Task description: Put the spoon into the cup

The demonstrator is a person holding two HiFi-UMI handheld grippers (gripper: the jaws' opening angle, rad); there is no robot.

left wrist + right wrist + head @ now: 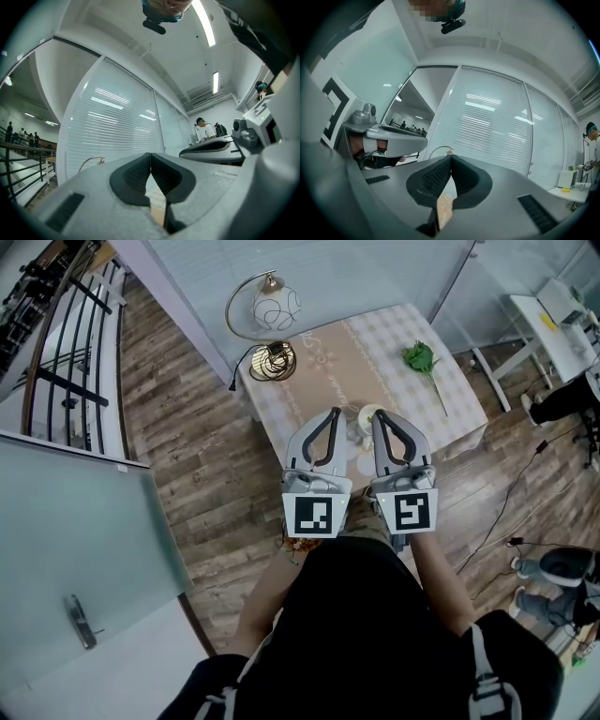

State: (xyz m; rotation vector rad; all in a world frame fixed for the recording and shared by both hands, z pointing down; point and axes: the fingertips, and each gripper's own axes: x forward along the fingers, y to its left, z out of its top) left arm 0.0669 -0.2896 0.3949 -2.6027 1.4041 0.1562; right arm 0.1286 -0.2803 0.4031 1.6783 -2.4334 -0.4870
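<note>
Above the worktop [314, 367], left claw [334, 413] and right claw [379, 417] hang shut, empty — the cup [367, 411] peeks between them; whether it holds the spoon is unclear.

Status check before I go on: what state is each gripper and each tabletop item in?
left gripper: shut, empty.
right gripper: shut, empty.
cup: upright on the table, partly hidden by the grippers.
lamp: standing at the table's far corner.
green sprig: lying flat on the table.
</note>
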